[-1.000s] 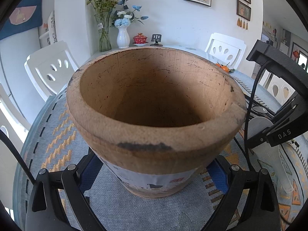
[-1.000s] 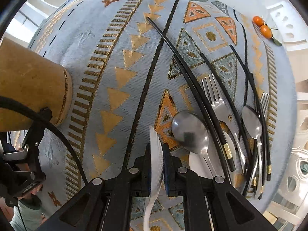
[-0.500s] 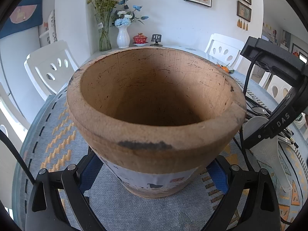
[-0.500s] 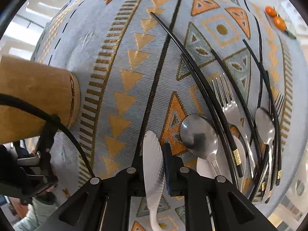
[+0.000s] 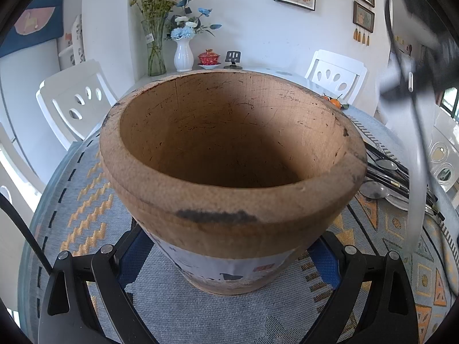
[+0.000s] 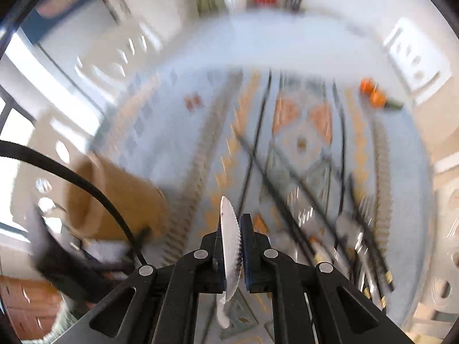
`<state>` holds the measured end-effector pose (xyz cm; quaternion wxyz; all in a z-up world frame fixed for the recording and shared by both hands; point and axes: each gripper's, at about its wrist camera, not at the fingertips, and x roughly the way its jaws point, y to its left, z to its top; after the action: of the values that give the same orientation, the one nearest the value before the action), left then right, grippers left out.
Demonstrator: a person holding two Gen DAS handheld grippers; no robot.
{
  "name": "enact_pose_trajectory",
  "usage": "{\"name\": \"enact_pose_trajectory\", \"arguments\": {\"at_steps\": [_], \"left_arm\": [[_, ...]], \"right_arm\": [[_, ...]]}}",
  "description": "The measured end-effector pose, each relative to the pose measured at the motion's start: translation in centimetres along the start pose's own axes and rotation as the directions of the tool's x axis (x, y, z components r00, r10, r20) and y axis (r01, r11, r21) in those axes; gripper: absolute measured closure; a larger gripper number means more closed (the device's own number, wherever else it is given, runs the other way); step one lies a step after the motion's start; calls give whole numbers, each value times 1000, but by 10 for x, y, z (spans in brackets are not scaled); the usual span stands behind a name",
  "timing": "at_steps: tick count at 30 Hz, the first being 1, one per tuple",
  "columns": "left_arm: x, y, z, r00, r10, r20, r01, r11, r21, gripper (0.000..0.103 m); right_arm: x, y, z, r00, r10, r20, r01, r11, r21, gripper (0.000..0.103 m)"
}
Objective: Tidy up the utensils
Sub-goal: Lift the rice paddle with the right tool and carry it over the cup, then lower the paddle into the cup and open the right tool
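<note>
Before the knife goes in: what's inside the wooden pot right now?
The wooden pot shows only bare, scratched inner wall, no utensil in sight. Its near rim hides the bottom, so that part stays unseen.

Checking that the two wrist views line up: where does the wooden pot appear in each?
Left wrist: the wooden pot fills the centre, between the left gripper fingers.
Right wrist: the pot lies blurred at mid-left, on its side in the picture.
Shared landmark: the oranges at the table's far edge.
</note>
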<state>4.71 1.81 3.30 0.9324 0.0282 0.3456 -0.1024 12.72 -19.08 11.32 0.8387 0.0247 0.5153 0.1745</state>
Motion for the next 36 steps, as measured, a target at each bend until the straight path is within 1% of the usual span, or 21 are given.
{"name": "enact_pose_trajectory", "arguments": {"at_steps": [2,4,6,8,10,11,13,15,17,20,22,26,33,34,35,36], "left_arm": [[0,0,0,1000,1,0,-1,1000,1,7],[0,0,0,1000,1,0,-1,1000,1,7],[0,0,0,1000,1,0,-1,1000,1,7],[0,1,0,1000,1,0,-1,1000,1,7],[0,0,0,1000,2,-1,-2,1000,2,7],[0,0,0,1000,2,0,-2,1000,3,7],[0,1,0,1000,1,-1,-1,1000,2,7],[0,1,0,1000,2,0,-2,1000,2,7],[0,1,0,1000,1,0,-1,1000,2,7],[0,1,0,1000,2,-1,-2,1000,3,7],[0,1,0,1000,2,-1,-2,1000,3,7],[0,1,0,1000,2,-1,-2,1000,3,7],[0,1,0,1000,0,0,0,1000,1,7],[0,2,0,1000,-2,0,2,1000,0,7],[0,2,0,1000,-4,0,4,1000,-2,7],[0,2,0,1000,-5,-1,5,1000,-2,7]], "right_arm": [[-26,8,9,994,9,113,-10,1000,5,96],[-49,17,18,975,22,222,-22,1000,-2,96],[-73,40,25,946,52,320,-49,999,-18,96],[-94,55,31,907,101,409,-93,995,-39,96],[-106,66,36,870,155,468,-140,988,-68,96],[-107,70,36,858,177,482,-156,984,-84,96],[-106,84,40,841,203,501,-171,979,-110,96],[-100,92,40,834,224,504,-182,974,-132,96],[-95,103,39,832,229,505,-175,973,-153,96],[-88,119,34,840,213,500,-142,974,-177,96],[-79,124,31,848,209,487,-132,973,-188,96],[-66,124,28,860,205,467,-132,974,-185,96],[-64,122,30,870,214,444,-154,974,-168,95],[-63,122,30,874,221,432,-161,972,-170,94],[-63,122,31,879,230,418,-170,970,-175,88],[-64,122,31,880,236,412,-175,968,-181,77]]}}
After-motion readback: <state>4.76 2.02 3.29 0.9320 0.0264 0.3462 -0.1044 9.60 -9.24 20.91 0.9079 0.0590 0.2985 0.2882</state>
